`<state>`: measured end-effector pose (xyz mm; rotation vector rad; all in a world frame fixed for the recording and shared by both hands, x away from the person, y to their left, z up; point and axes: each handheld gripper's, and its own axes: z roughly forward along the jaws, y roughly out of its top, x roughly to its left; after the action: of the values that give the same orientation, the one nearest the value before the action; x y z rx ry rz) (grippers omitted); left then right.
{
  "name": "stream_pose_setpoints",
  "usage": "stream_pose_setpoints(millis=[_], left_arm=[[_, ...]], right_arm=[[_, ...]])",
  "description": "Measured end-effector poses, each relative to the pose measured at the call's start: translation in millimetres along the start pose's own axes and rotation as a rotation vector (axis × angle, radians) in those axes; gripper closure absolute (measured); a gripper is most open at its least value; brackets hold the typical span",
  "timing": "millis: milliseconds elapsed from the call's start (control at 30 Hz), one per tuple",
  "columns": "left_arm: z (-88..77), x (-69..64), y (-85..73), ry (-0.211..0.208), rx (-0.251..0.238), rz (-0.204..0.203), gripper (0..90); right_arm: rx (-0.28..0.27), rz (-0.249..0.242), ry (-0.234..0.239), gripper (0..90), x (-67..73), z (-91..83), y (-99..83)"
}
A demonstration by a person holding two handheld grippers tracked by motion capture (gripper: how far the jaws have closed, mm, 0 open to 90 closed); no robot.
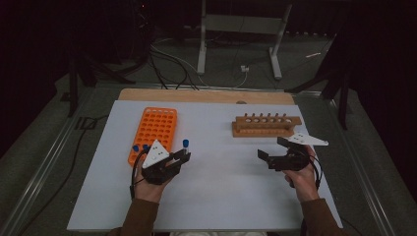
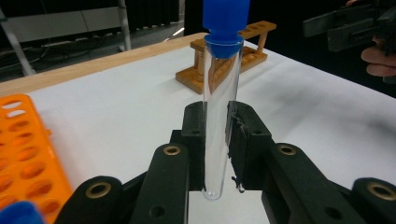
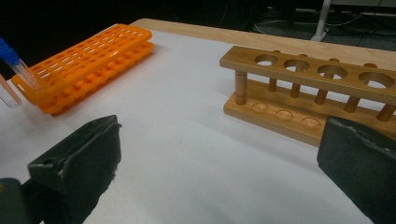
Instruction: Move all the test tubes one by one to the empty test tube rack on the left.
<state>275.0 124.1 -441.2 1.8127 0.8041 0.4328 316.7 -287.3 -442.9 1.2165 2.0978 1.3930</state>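
Left gripper (image 2: 217, 140) clamped on one blue-capped test tube (image 2: 218, 116), upright, lifted beside orange rack (image 1: 153, 132), likely for carrying toward wooden rack (image 1: 265, 125). Right gripper (image 1: 272, 149) jaws apart, nothing between, hovering near wooden rack's front, seemingly ready to receive or steady tube. Two more capped tubes (image 1: 140, 147) stood in orange rack's near corner. Wooden rack: six holes, all vacant

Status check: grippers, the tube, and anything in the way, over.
Left gripper shut on blue-capped test tube, upright. Right gripper open, empty. Wooden rack ahead, white table between bare.
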Motion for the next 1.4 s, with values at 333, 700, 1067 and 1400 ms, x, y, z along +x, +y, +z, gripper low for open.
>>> stream_pose_setpoints(millis=[333, 700, 1067, 1400], left_arm=[[-27.2, 19.3, 1.7, 0.066, -0.021, 0.004, 78.1], [-62.3, 44.8, -4.0, 0.198, -0.049, 0.002, 78.0], [-83.7, 66.6, -18.8, 0.299, -0.075, -0.045, 78.0], [-89.2, 74.2, -29.2, 0.355, -0.073, -0.051, 78.0]], right_arm=[[-0.012, 0.029, -0.018, 0.1, -7.7, -5.3, -2.8], [-0.023, 0.045, -0.028, 0.1, -10.8, -9.7, -3.5], [-0.025, 0.047, -0.027, 0.1, -9.9, -10.2, -3.9], [-0.026, 0.045, -0.024, 0.1, -9.5, -10.7, -4.0]])
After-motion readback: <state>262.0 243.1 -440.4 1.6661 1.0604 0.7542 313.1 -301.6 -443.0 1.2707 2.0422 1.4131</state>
